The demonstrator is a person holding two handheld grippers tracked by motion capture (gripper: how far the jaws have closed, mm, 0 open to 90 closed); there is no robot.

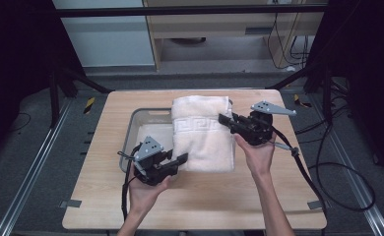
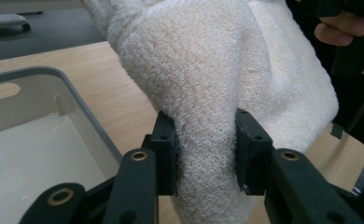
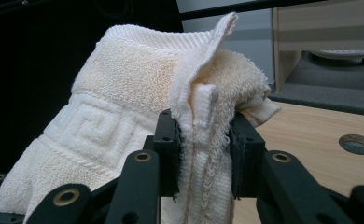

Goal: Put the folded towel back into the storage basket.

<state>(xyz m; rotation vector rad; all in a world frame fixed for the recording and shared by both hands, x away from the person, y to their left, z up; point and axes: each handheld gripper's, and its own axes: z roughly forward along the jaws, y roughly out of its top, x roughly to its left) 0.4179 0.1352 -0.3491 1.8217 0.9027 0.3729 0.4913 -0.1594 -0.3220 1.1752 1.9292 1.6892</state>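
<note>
A folded white towel (image 1: 202, 135) with a key-pattern band hangs stretched between my two grippers, above the grey bin (image 1: 140, 122) and the table. My left gripper (image 1: 181, 159) is shut on the towel's near left corner; in the left gripper view the towel (image 2: 203, 93) bulges out between the black jaws of the gripper (image 2: 205, 154). My right gripper (image 1: 223, 119) is shut on the far right edge. In the right gripper view several layers of the towel (image 3: 124, 126) are pinched in the gripper (image 3: 203, 154).
The grey bin's (image 2: 40, 121) inside looks bare in the left gripper view. The wooden table (image 1: 106, 196) has free room at the front and right. A round hole (image 3: 357, 143) sits in the tabletop. Cables (image 1: 328, 177) trail off to the right. Black frame legs stand behind.
</note>
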